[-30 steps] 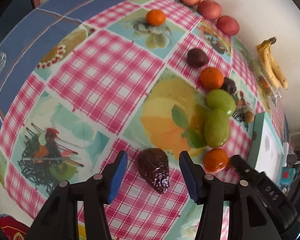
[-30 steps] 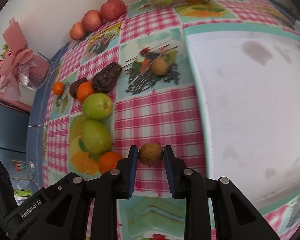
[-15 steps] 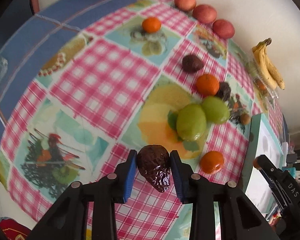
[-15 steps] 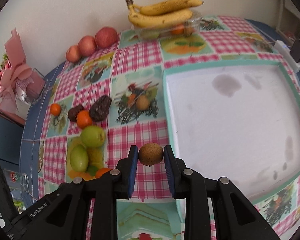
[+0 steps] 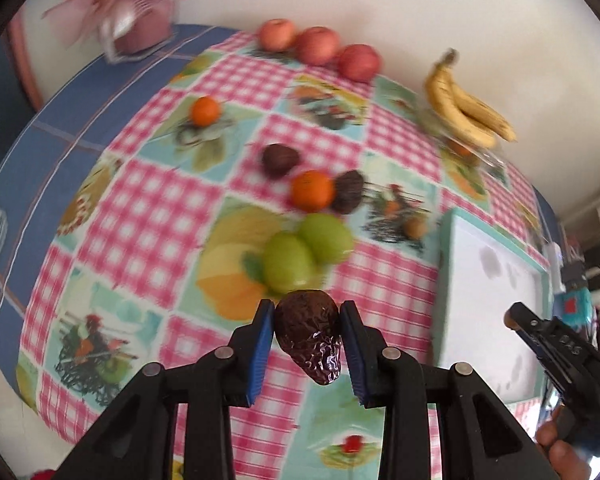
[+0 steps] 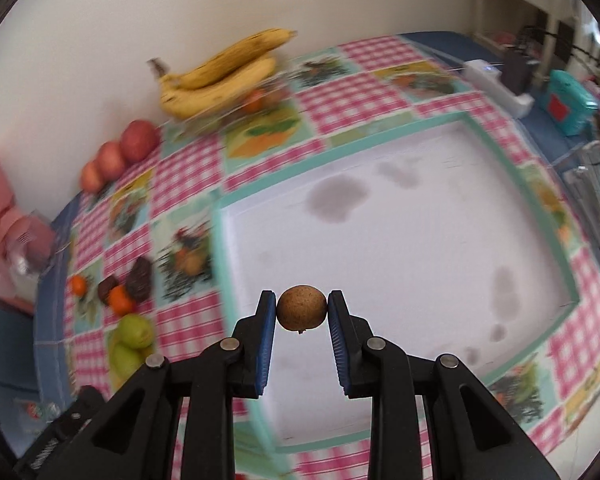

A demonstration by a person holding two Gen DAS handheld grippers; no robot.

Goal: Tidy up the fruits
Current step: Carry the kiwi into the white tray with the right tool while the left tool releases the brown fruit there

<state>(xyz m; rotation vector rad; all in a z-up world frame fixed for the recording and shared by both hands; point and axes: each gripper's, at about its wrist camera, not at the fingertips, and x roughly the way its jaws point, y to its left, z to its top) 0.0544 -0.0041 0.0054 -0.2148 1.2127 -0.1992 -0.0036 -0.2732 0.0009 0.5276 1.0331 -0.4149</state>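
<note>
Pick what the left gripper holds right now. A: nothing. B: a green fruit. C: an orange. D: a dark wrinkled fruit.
D: the left gripper is shut on the dark wrinkled fruit, pinched between its blue pads.

Left gripper [image 5: 306,338], open around the dark wrinkled avocado [image 5: 309,336] a second ago, has clamped and raised it above the pink-checked fruit-print tablecloth [image 5: 172,208]. Right gripper [image 6: 302,312] has lifted the small round brown fruit [image 6: 301,308] off that tablecloth.
</note>
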